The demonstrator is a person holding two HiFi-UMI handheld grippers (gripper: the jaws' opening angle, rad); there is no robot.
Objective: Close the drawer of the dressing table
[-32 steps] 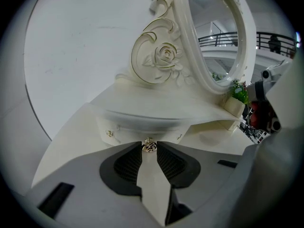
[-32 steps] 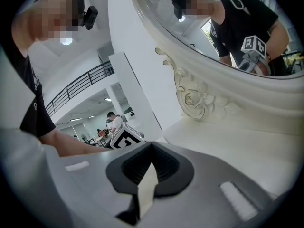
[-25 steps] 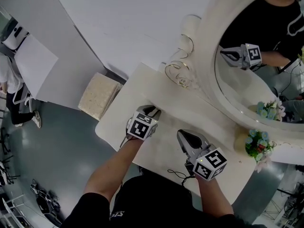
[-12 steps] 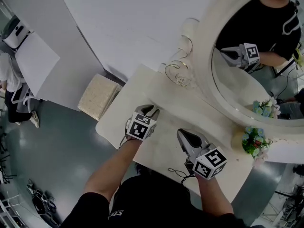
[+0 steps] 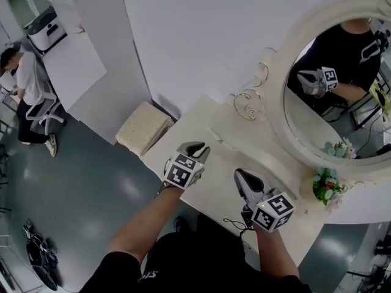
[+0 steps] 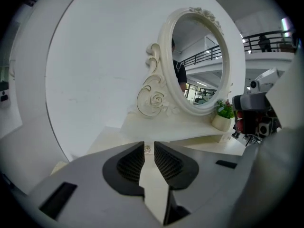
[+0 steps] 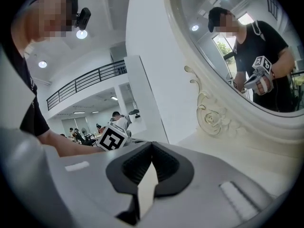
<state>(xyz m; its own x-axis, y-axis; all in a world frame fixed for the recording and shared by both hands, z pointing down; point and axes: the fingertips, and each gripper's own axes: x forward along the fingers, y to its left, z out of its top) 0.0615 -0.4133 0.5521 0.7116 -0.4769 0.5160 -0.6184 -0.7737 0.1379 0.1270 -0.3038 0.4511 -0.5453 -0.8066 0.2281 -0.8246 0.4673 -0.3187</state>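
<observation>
A small pale knob (image 6: pixel 147 149) suggests the cream wooden drawer sits centre frame, ahead of the left gripper (image 5: pixel 197 146), whose jaws have just been closing, now narrow and empty. The right gripper (image 5: pixel 239 174) is closed, empty. The drawer is probably light, stiff and free-sliding: push the flat front.

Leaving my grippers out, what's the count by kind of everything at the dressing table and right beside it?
Dressing table: 1
Mirror: 1
Flower pot: 1 (its reflection in the glass not counted)
Stool: 1, on the floor beside the table
Total: 4
</observation>
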